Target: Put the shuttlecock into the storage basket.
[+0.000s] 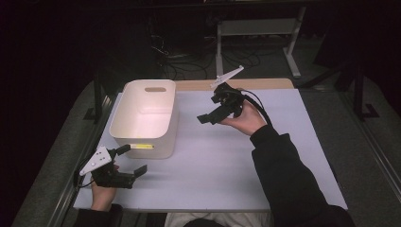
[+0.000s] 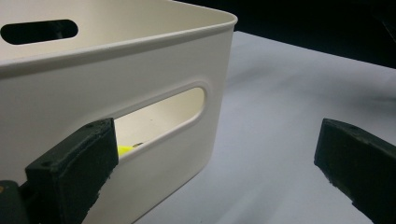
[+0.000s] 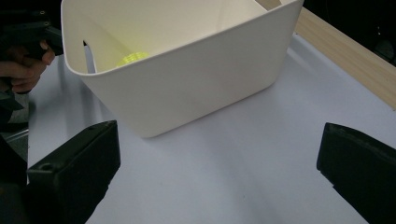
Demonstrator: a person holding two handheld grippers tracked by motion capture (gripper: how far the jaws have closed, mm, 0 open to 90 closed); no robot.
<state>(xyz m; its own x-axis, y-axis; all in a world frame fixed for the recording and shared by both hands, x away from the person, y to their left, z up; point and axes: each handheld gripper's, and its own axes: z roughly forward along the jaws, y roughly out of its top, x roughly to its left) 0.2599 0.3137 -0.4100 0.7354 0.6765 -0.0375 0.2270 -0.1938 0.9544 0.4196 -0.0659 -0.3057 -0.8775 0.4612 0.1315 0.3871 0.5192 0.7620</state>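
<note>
**Both grippers spread, white bin between them**

Lower left of the high view: left gripper [image 1: 131, 161], jaws released and empty, one jaw just beside the handle slot in the near wall of the white plastic bin [image 1: 142, 142]. In the left gripper view a yellow object [image 2: 122, 150] shows through that slot, inside the bin. The bin stands left of centre on the pale table [image 1: 222, 161]. Farther off, right of centre, the right gripper [image 1: 213, 116] is held above the table, jaws released, empty.
</note>
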